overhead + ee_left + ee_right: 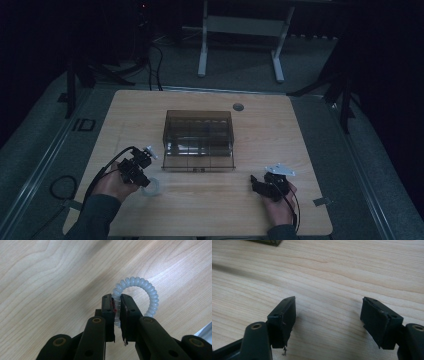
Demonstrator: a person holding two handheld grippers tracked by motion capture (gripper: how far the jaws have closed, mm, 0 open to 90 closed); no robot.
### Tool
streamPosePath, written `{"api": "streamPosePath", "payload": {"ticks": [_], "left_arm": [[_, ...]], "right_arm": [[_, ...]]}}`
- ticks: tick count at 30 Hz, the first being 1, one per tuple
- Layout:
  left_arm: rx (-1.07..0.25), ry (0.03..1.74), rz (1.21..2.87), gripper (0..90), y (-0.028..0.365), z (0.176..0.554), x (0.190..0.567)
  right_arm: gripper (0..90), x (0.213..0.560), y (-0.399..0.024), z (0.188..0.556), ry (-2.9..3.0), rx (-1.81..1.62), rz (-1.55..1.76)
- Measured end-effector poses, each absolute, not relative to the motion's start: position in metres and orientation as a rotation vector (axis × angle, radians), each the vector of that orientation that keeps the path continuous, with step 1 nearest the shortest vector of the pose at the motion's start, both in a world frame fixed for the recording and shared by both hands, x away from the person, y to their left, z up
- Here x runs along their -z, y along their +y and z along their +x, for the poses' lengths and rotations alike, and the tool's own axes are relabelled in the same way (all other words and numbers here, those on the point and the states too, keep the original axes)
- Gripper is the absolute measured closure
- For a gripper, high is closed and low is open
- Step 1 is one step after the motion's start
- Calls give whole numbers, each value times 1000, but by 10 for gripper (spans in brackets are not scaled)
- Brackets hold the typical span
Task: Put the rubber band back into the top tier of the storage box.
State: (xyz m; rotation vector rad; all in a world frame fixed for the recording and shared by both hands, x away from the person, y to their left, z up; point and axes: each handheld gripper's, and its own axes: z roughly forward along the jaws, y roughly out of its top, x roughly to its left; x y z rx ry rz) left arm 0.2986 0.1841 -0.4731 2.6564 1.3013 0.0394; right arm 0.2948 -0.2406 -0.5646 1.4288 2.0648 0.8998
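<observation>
At near left we see the left gripper (117, 312) pinching a white coil ring (147, 290), its nipped stretch hidden between the jaws. The smoky box (199, 140) stands mid-table. Near right, the right gripper (328, 320) gapes over bare wood.

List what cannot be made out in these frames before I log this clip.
- Contents of the smoky translucent plastic organizer box: high view, dim light and tinted walls obscure them.
- Lower part of the white translucent spiral coil ring: left gripper view, hidden behind the left hand-held gripper shut on it.
- Pale object at the bottom right corner: left gripper view, cut off by the edge.
</observation>
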Motion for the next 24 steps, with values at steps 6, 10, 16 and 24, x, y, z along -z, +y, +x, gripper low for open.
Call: {"api": "streamPosePath", "payload": {"ticks": [6,10,16,24], "left_arm": [[-31,1295,2632,822,186,299,467],[-33,1290,2628,822,186,299,463],[-35,1285,2621,822,187,300,460],[-25,1270,2604,822,188,300,453]], "right_arm": [[285,565,-241,295,2065,-900,1428],[285,565,-241,295,2065,-900,1428],[285,565,-241,295,2065,-900,1428],[285,565,-241,295,2065,-900,1428]]}}
